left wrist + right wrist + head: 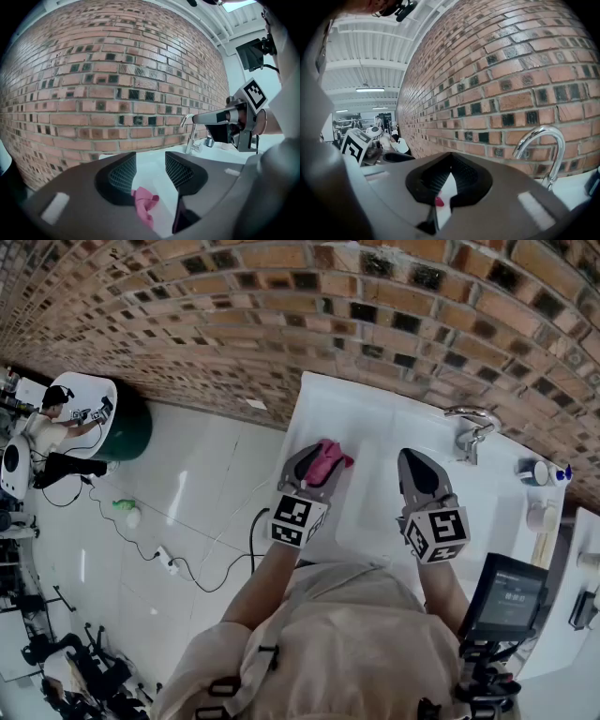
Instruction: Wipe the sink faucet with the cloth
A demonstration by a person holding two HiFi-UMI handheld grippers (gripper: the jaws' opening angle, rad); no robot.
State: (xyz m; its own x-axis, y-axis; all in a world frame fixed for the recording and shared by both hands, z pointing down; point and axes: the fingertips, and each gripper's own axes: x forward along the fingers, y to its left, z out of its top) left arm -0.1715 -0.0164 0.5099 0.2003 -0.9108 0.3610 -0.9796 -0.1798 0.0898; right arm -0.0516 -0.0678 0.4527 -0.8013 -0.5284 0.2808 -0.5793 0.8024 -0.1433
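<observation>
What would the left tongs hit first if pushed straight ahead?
Probably the pink cloth, lying low between the open left tongs on the white sink top; past it, the brick wall.

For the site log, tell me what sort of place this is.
Probably a washbasin station set up in a lab hall: chrome faucet on a white sink top, brick wall behind, cables trailing over the tiled floor.

No legible text or labels anywhere

A crumpled pink cloth (330, 458) is laid on the white sink top (375, 423); the curved chrome faucet (472, 430) is mounted upright, well apart.
</observation>
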